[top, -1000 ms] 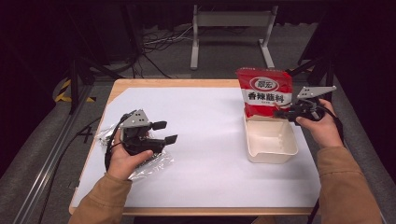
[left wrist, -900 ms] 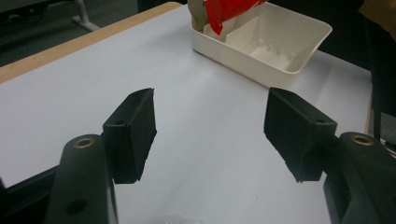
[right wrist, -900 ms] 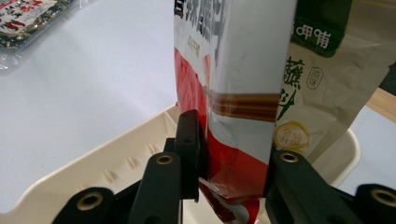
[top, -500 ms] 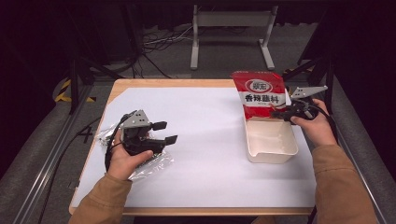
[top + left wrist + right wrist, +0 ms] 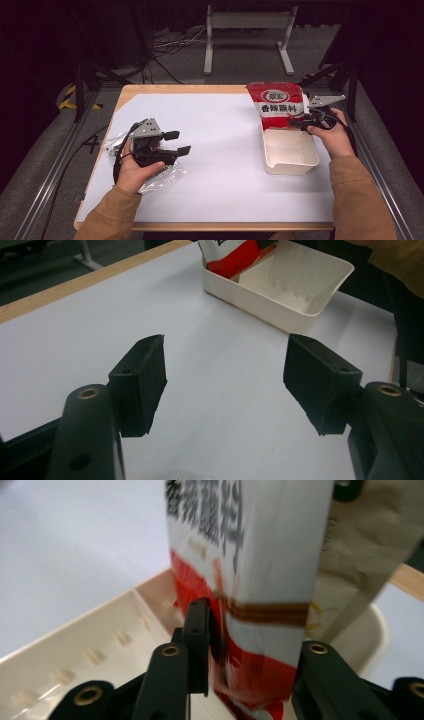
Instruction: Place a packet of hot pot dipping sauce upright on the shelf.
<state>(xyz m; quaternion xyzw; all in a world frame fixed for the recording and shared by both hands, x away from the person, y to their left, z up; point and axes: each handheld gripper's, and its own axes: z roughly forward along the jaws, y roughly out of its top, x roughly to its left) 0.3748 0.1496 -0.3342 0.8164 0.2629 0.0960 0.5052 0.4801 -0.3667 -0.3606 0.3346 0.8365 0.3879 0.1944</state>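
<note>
R claw (image 5: 245, 680) view: pouch (image 5: 250, 580) betw. jaws.

The room was a recording lab: dark curtains, loose cables (image 5: 165, 47) on the floor, a metal stand (image 5: 247, 35), and a white-topped table (image 5: 220, 150).

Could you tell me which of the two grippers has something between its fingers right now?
The right gripper: the red bag stands between its fingers, above the white tray. The left gripper is open and empty.
</note>
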